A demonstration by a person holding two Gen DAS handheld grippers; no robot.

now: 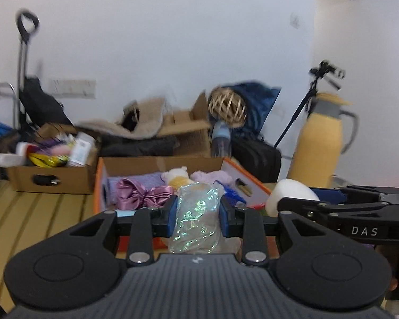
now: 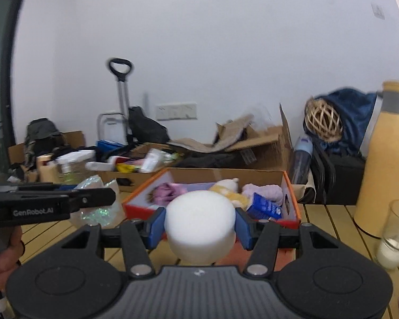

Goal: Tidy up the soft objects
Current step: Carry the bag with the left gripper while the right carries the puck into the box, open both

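My left gripper (image 1: 198,214) is shut on a crumpled iridescent plastic wrap (image 1: 196,220), held above the slatted wooden table. My right gripper (image 2: 200,224) is shut on a round white foam puck (image 2: 200,226). Ahead of both stands an orange-rimmed cardboard box (image 2: 292,194) holding a purple satin bow (image 1: 143,194), a cream and yellow plush toy (image 2: 227,188), a lilac fluffy cloth (image 2: 263,191) and a blue carton (image 2: 264,206). In the left wrist view the right gripper (image 1: 287,202) comes in from the right with the puck (image 1: 290,191). In the right wrist view the left gripper (image 2: 111,196) and wrap (image 2: 98,204) show at left.
A tall yellow thermos jug (image 2: 385,159) and a glass (image 2: 396,234) with white stuff in it stand on the table at right. Behind are open cardboard boxes (image 1: 50,178) of clutter, a wicker ball (image 1: 227,106), a blue bag, a trolley handle (image 1: 26,34) and a tripod.
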